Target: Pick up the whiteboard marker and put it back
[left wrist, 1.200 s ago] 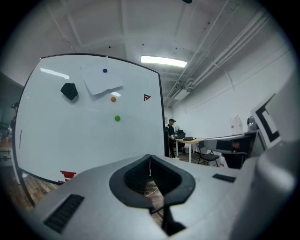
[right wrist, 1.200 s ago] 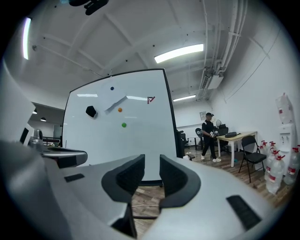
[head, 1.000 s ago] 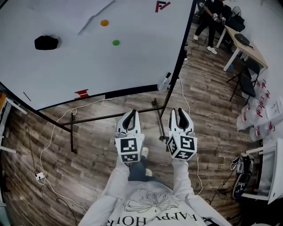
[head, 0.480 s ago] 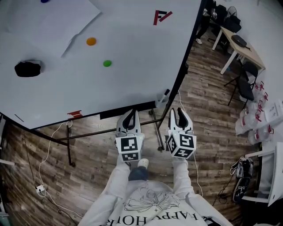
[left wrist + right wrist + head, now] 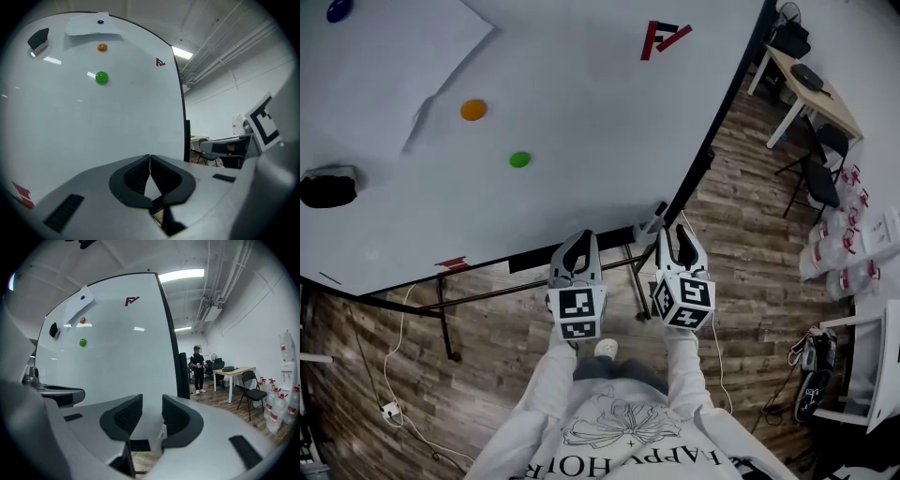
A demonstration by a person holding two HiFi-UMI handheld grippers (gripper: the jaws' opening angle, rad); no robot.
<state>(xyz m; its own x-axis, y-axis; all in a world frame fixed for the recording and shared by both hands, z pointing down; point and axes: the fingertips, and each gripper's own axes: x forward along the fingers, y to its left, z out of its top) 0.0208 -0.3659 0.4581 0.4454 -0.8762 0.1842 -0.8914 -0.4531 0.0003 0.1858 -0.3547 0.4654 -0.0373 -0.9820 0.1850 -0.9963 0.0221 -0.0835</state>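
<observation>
Whiteboard (image 5: 581,103) is glossy and smooth, ceiling lights glinting off it, with a matt paper sheet (image 5: 384,66) flat against it. Dark metal frame (image 5: 731,94) down its edge. Wood-grain plank floor (image 5: 750,225), dull sheen. The whiteboard marker (image 5: 649,225) looks like white plastic, though it's small from here. Soft pale cloth sweatshirt (image 5: 619,422).

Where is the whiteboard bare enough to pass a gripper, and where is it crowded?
Bare: the whiteboard between green magnet and red logo, down to its lower edge. Crowded: the left side, where paper sheet, orange magnet and black eraser sit.
</observation>
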